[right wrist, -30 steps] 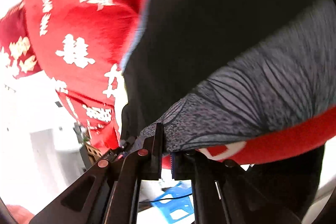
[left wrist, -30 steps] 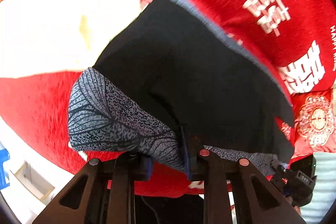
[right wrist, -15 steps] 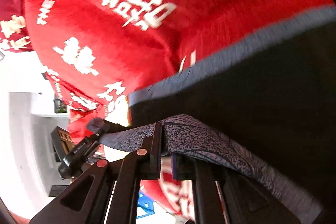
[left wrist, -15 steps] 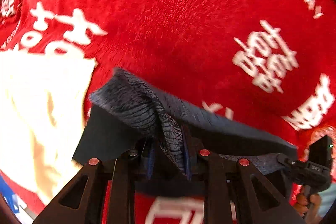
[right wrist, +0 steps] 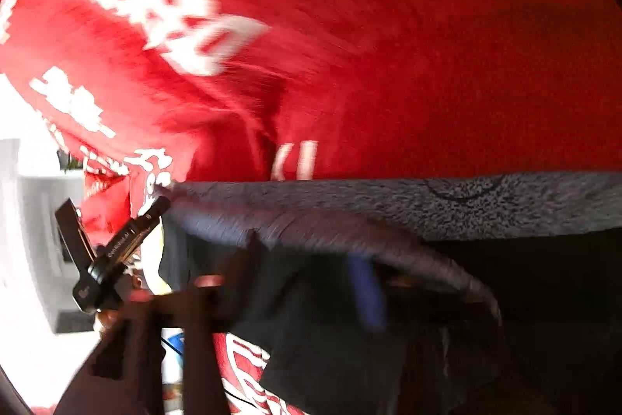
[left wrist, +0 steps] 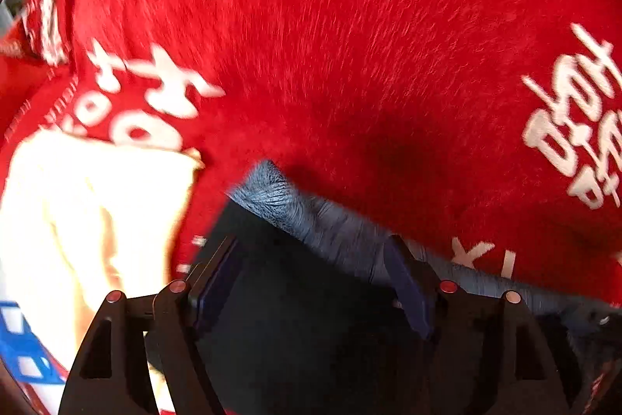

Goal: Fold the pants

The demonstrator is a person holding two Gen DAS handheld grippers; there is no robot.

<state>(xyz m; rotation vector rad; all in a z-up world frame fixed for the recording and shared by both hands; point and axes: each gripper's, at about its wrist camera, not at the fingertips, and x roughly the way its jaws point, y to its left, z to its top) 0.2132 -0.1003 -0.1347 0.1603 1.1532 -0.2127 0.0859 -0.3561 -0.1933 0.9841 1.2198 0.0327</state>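
Pants (left wrist: 311,298) on seemingly plush red blanket (left wrist: 369,84).

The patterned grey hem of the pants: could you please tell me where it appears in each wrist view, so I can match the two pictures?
Left wrist view: the patterned grey hem runs from centre down to the lower right, just beyond the open left gripper.
Right wrist view: it forms a horizontal band across the middle right, above the blurred, open right gripper.
Shared landmark: the red blanket with white characters, directly behind the hem.
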